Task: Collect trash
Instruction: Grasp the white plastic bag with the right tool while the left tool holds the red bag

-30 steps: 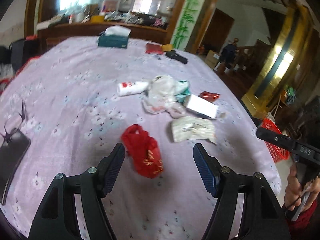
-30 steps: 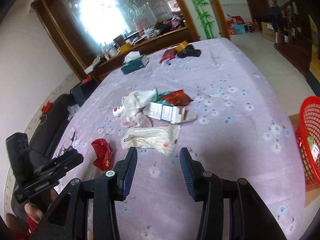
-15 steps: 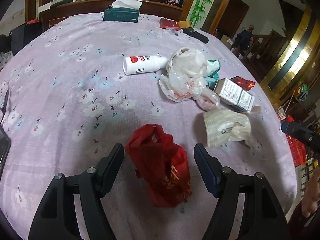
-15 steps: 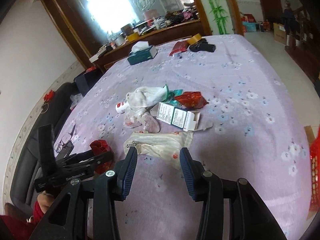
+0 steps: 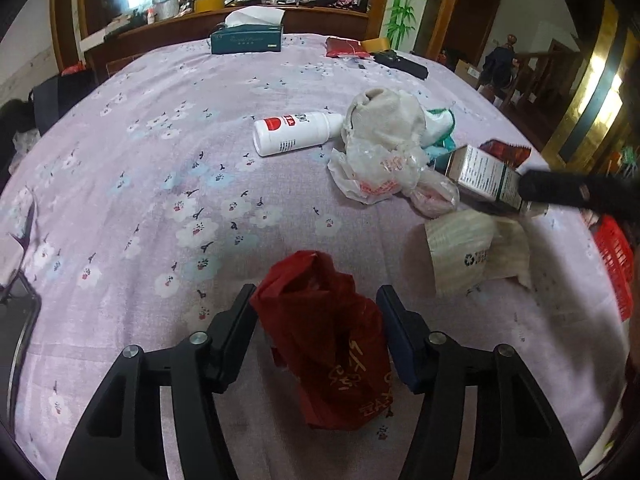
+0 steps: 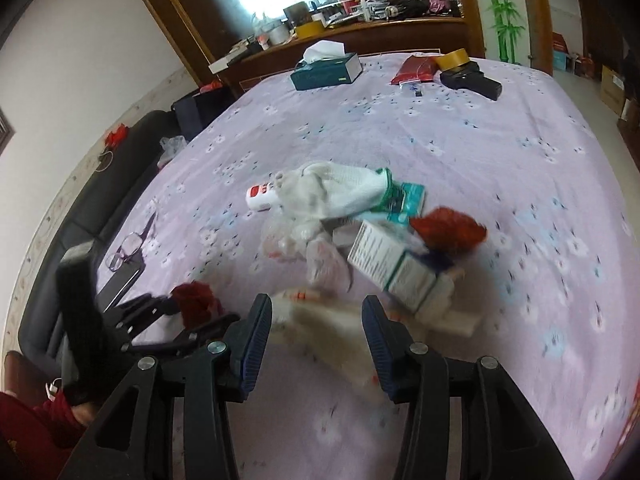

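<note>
left gripper (image 5: 316, 304) jaws just closing in on the red bag (image 5: 332, 344) – pads look about touching it; right gripper (image 6: 317, 314) spread over the beige wrapper (image 6: 328, 332), blurry, not gripping

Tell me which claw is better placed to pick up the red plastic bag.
Left. The left claw already straddles the red plastic bag, jaws closing; the right claw faces the white wrapper.

left gripper (image 5: 316, 304) jaws have just been closing, red plastic bag (image 5: 332, 344) crumpled between them, pads at its sides, grip not clear; beige paper bag (image 5: 476, 256) right of the jaws; white bottle (image 5: 296, 132) and clear wrapper pile (image 5: 384, 160) beyond them on lilac floral tablecloth (image 5: 160, 200)
</note>
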{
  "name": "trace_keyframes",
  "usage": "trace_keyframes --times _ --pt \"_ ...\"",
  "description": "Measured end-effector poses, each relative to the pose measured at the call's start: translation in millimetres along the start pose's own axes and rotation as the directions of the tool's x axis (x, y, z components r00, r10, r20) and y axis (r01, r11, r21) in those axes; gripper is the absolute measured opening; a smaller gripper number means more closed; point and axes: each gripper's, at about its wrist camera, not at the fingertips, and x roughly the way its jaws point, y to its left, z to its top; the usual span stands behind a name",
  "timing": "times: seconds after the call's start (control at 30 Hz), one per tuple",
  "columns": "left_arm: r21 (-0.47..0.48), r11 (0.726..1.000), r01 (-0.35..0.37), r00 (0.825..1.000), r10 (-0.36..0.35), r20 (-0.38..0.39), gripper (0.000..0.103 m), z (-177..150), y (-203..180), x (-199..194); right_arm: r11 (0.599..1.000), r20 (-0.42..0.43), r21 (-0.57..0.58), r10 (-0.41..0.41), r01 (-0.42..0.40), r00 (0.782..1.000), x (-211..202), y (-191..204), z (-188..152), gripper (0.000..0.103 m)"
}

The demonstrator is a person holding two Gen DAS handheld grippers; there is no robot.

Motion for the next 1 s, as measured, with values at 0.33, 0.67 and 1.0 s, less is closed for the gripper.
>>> trace_keyframes --times 0.33,0.67,1.0 --pt "-0.022 0.999 0.032 0.999 -0.031 0.007 0.058 1.7 5.9 0.2 0.996 -0.142 0.031 0.083 -0.08 0.986 35.6 -13.9 27.2 0.052" --pt "0.014 1.0 -0.015 1.0 0.015 0.004 0.058 2.1 -1.3 2.9 0.989 -0.224 0.07 0.143 -0.13 0.964 48.9 -24.7 27.9 0.06" --pt "0.047 0.997 -0.063 0.998 0.063 -0.004 0.058 1.5 -8.2 5.6 0.988 -0.329 -0.114 0.061 -0.103 0.942 44.0 0.4 -1.5 0.063"
